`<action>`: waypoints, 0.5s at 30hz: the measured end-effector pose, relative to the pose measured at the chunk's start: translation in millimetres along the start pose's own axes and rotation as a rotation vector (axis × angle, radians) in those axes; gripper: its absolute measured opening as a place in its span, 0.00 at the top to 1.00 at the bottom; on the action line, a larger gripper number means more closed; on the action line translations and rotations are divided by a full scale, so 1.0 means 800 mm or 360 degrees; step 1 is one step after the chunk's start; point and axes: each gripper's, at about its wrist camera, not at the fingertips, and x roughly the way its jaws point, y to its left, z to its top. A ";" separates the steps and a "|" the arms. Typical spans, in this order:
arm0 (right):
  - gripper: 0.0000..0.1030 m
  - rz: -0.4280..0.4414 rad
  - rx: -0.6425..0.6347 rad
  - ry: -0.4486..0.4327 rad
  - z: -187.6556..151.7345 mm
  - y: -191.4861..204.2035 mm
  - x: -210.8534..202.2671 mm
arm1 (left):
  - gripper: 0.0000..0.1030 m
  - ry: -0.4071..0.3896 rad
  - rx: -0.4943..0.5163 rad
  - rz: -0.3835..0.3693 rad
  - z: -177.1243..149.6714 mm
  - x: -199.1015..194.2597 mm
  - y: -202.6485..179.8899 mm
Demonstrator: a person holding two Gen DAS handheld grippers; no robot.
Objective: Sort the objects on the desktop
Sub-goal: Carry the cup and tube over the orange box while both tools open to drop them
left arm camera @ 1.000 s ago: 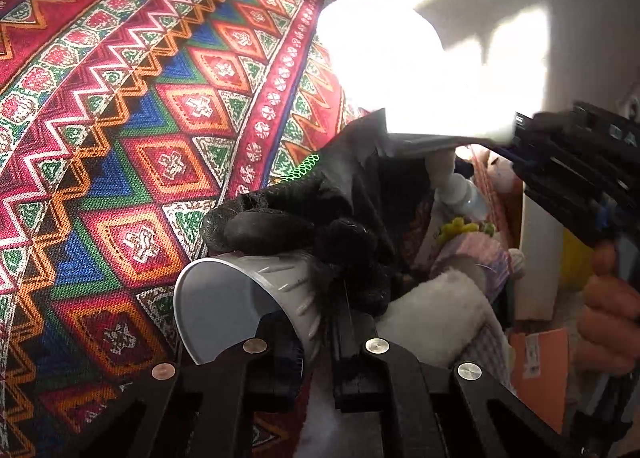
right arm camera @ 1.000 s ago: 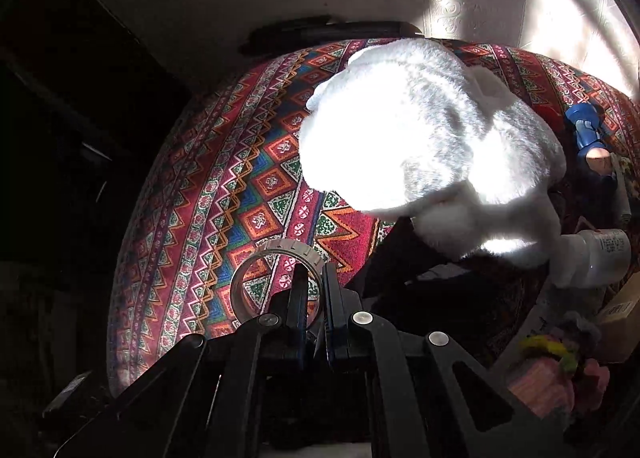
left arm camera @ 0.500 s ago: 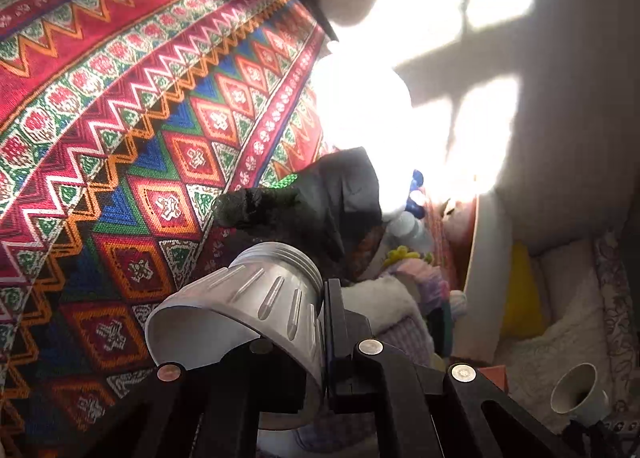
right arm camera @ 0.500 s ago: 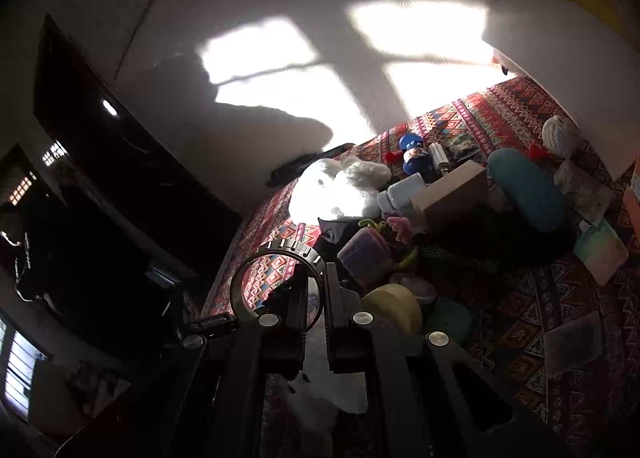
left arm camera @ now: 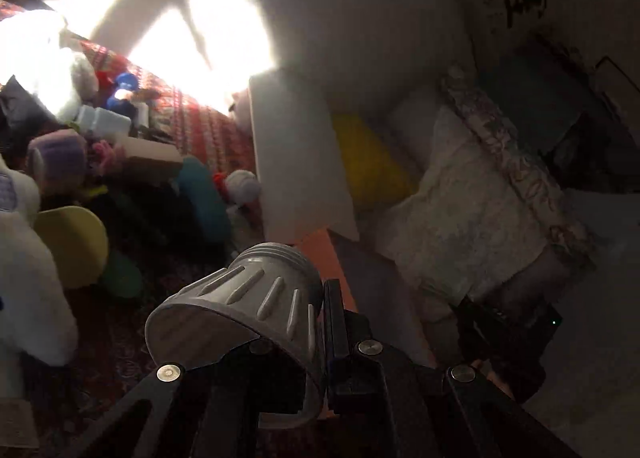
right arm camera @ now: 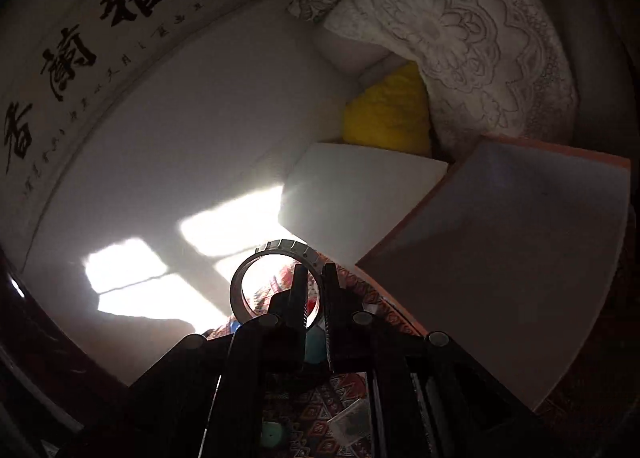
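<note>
Left tongs (left arm camera: 320, 322): clenched on the wall of a grey ribbed cup (left arm camera: 244, 306), which lies tilted to the left of the jaws, mouth toward the camera; plush toys (left arm camera: 24, 266) and a yellow-green pad (left arm camera: 72, 242) lie further left on the patterned cloth (left arm camera: 200, 126). Right tongs (right arm camera: 316, 290): clenched on the rim of a grey ring (right arm camera: 276, 282), held upright just left of the jaws; a white board (right arm camera: 360, 194) and an orange-edged board (right arm camera: 500, 258) stand beyond, to the right.
</note>
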 end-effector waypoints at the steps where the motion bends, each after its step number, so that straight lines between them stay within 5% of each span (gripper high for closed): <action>1: 0.93 -0.0042 0.0024 -0.0005 0.008 -0.017 -0.001 | 0.99 0.0047 0.0042 -0.0026 -0.001 0.024 -0.023; 13: 0.93 -0.0345 0.0150 0.0061 0.051 -0.168 0.025 | 0.96 0.0506 0.0371 -0.0220 -0.020 0.305 -0.226; 15: 0.92 -0.0401 0.0153 0.0135 0.051 -0.187 0.040 | 0.62 0.0627 0.0298 -0.0165 -0.028 0.351 -0.227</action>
